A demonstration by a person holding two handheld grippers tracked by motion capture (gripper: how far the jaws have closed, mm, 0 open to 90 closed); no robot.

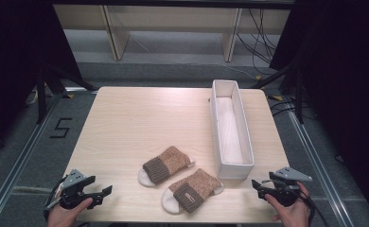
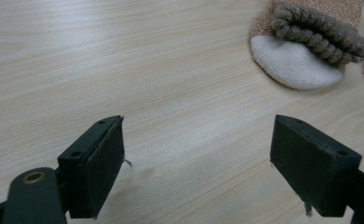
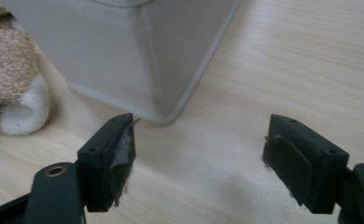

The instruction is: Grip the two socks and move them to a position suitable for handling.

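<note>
The left gripper [image 1: 108, 191] rests at the near-left corner of the table [image 1: 126, 118], held in a hand [image 1: 66, 213]; its jaws stand spread with only bare wood between them, as the left gripper view confirms; nothing is pinched.

Right of it, near the front edge, lie two folded brown-and-white socks; the left sock [image 1: 165, 165] lies slightly farther back, dark cuff folded over, white toe toward the left gripper [image 2: 199, 163]; the right sock [image 1: 192, 190] lies just beside it, closer to the front edge; whether the two touch cannot be told.

Farther right stands the long white box [image 1: 218, 137], open-topped and empty, its short near end just beside the right sock.

At the near-right table edge the right gripper [image 1: 255, 185] points toward the box's near corner [image 3: 161, 93]; its jaws are likewise spread and hold nothing; the right sock's toe [image 3: 21, 112] shows at that view's left.

Judged step: start position, ahead of any grasp; both socks remain outside the box. The next move probably calls for one gripper to advance to a sock, straddle the folded bundle and close firmly enough to keep the fold together; lift, carry and release follow.
</note>
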